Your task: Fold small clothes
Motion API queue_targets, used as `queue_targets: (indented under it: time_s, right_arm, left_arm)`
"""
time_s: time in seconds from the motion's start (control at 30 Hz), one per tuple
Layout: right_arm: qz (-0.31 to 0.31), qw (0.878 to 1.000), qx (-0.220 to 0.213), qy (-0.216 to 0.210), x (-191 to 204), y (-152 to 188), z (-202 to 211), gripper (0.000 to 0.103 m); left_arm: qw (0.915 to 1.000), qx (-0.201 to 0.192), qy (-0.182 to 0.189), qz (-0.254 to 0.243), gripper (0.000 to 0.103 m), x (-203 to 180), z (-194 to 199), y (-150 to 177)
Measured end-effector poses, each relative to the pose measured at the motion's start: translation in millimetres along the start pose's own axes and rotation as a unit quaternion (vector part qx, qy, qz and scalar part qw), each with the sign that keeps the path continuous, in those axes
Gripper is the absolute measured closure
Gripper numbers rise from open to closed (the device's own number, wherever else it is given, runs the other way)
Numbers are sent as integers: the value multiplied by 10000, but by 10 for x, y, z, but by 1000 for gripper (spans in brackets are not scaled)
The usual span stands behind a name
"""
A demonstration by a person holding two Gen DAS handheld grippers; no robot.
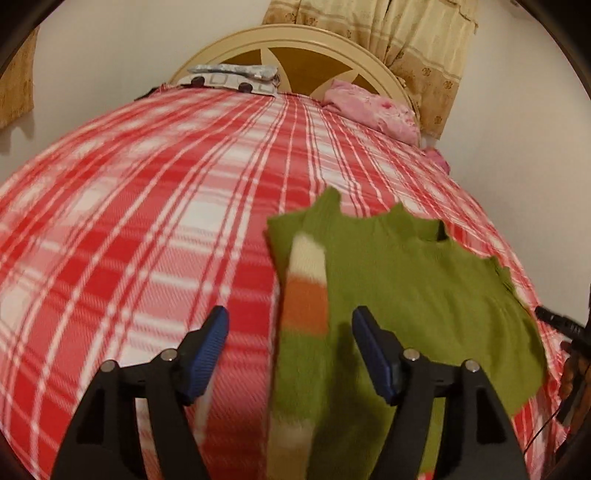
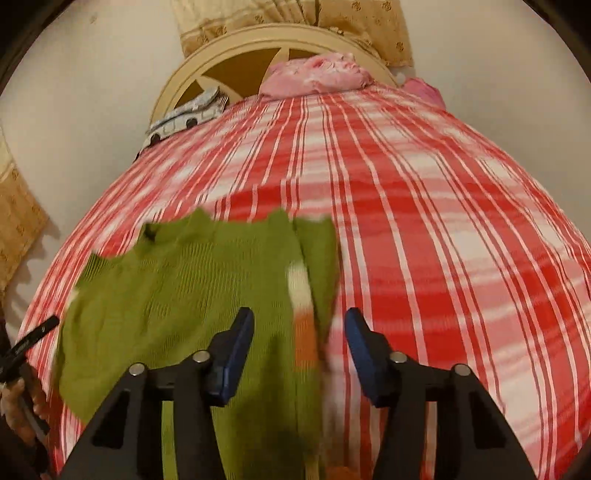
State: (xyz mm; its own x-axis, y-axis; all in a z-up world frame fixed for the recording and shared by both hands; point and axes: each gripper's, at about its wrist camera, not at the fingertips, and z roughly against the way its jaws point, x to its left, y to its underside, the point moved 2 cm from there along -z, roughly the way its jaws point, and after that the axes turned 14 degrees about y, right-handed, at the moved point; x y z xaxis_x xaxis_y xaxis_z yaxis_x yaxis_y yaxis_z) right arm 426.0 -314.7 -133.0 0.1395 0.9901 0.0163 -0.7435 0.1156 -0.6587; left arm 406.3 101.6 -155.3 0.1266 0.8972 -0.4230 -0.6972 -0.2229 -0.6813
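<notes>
Both sets of jaws stand apart with nothing pinched between the blue pads. My left gripper (image 1: 290, 350) hangs over the striped sleeve (image 1: 308, 284), one pad above bare blanket and the other above green knit. My right gripper (image 2: 299, 354) straddles the same strip from its own side — one pad over the green body, the other over the blanket. Whether the pads touch the cloth I cannot tell; both views are smeared by motion.

The sweater (image 1: 406, 280) lies flat on the bed, front or back up I cannot say, with its neck towards the headboard (image 1: 295, 35) and its hem towards me. The sleeve, banded cream, orange and green, is laid inward along one side edge of the body, so that side reads as already folded. I judge the open jaws as the release after laying that sleeve down, or the setup for the next pinch — the pictures do not settle which.

It sits near the foot of the red plaid blanket (image 1: 129, 221), with plenty of bare blanket around for folding. Farther out, a pink bundle of cloth (image 1: 373, 107) and a patterned pillow (image 1: 232, 79) rest by the headboard, well apart from the work, and curtains (image 1: 417, 48) hang behind. At the edge of the right view a hand (image 2: 18, 406) holds the other grip.
</notes>
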Motion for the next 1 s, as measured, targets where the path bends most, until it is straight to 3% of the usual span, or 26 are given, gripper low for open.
queue_targets:
  time_s: [0.17,0.37,0.5,0.57,0.7,0.8,0.9,1.0]
  right_arm:
    - [298,9994,201,-19,-12,396,202,52]
    - [347,9968,652,298,-123,704,61,58]
    - [328,9969,551,451,-125,704,138,58]
    - [364,9974,235,580,-65,623,258,58]
    - [622,9977,-191,199,261,423,417,58]
    - [650,9978,-88,40,410,389,293,58]
    - [716,9967,181,340,425,526,58,58]
    - [1143,9915,36,626,504,684,73,58]
  left_arm:
    - [9998,144,-47,-86,31,-65,8,178]
    - [9986,424,-296,-54,30,-21,-57,321]
    - [9990,327,-317,-28,26,5,-21,388]
    - [9990,304,-319,0,24,12,-22,387]
    - [9983,308,-485,-79,20,-15,-49,393]
    - [9975,308,-628,-48,12,-1,-44,405]
    - [9973,310,-665,5,11,22,-31,426]
    - [9968,309,-733,24,10,29,-10,453]
